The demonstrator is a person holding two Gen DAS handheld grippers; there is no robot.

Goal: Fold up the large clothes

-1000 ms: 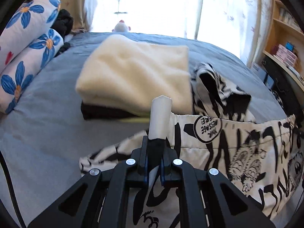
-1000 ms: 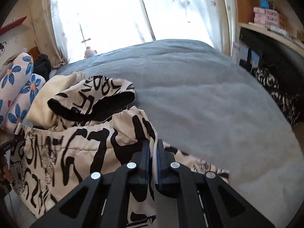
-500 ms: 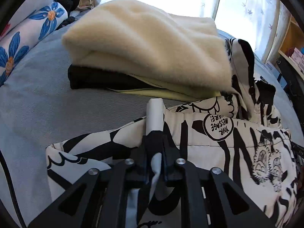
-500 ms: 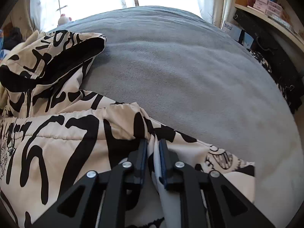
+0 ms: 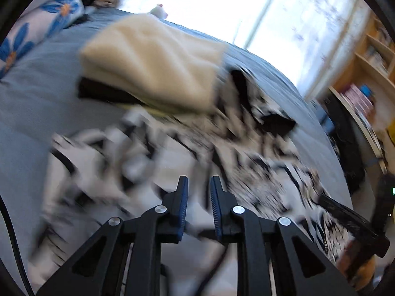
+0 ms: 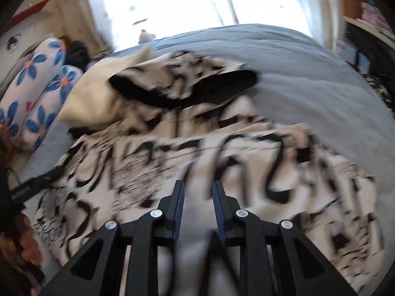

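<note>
Printed garment (image 6: 222,153) lies spread on the bed (image 6: 308,74), long axis across both views, directly below and ahead of both grippers. Left gripper (image 5: 198,188) and right gripper (image 6: 197,192) jaws are opening; cloth blurred beneath, none visibly pinched. Folded cream stack (image 5: 153,64) crowds the garment's far-left edge; bare bed lies to its far right.

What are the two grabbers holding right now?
Nothing. The left gripper and right gripper are both opening, pads clear of the black-and-white jacket lying on the bed.
</note>
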